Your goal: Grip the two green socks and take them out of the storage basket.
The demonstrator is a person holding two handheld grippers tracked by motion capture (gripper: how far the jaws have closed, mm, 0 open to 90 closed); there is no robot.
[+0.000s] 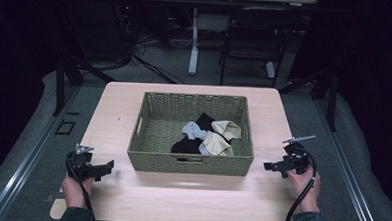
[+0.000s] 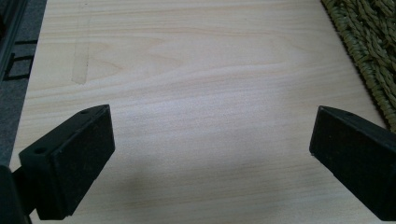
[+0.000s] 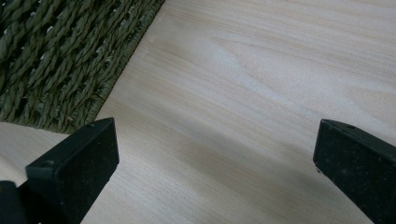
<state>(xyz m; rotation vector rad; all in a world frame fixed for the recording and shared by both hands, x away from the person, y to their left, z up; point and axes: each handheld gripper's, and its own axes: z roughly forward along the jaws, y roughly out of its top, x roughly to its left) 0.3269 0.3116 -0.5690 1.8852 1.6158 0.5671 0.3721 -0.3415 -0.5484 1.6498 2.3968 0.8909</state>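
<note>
Left claw [image 1: 103, 167] and right claw [image 1: 273, 166] both gape wide, empty, flanking the woven basket [image 1: 190, 163] of socks [image 1: 206, 136] on the worktop [image 1: 190, 195].

Light shines down on the pale counter [image 1: 190, 190] and leaves soft gray shadows under the basket [image 1: 191, 163], the room behind is very dark, and up close the black fingers [image 2: 70, 163] look a bit blurry.
</note>
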